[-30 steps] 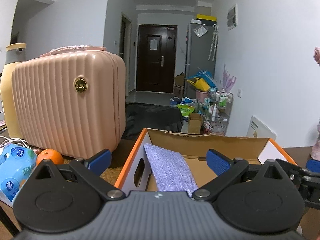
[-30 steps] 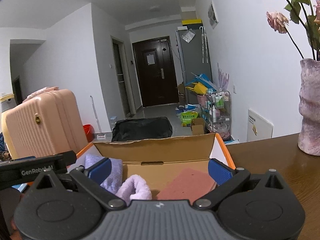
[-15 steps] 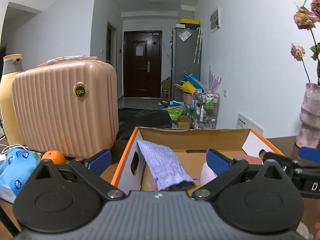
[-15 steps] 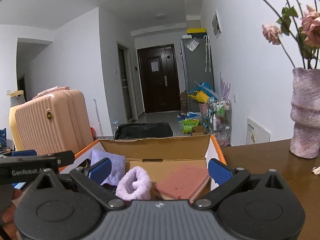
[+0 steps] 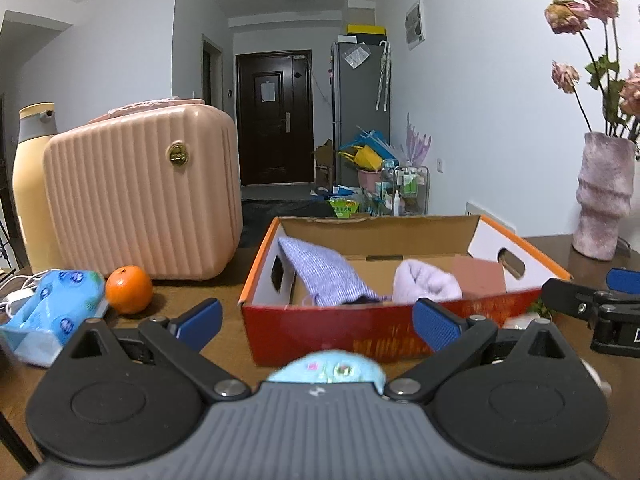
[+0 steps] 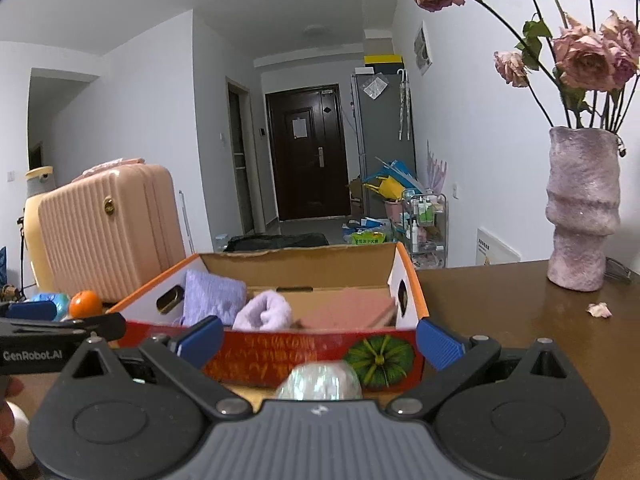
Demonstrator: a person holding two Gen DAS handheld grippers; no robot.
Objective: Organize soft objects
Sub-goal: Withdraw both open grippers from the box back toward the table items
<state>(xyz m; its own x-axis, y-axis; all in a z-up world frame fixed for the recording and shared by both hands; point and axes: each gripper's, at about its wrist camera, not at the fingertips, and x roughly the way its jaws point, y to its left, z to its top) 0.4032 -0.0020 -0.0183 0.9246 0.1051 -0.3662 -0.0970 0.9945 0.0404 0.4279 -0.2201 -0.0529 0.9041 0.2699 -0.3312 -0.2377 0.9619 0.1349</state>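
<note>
An open cardboard box point(image 5: 372, 328) with a red front and orange rim stands on the brown table; it also shows in the right wrist view point(image 6: 280, 350). Inside lie a purple knit cloth point(image 5: 324, 272), a rolled lilac towel point(image 5: 426, 282) and a pink sponge point(image 5: 478, 276). My left gripper point(image 5: 316, 318) is open and empty in front of the box. A light blue soft object point(image 5: 326, 370) lies just below it. My right gripper point(image 6: 318, 338) is open and empty before the box, with a pearly round object point(image 6: 318, 384) beneath it.
A pink ribbed suitcase point(image 5: 140, 196) and a cream bottle point(image 5: 30, 184) stand at the left. An orange point(image 5: 129, 289) and a blue tissue pack point(image 5: 52, 306) lie by them. A purple vase point(image 6: 582, 208) with dried roses stands at the right.
Both grippers have pulled back and up from over the box. The box's red front and the objects before it have come into view.
</note>
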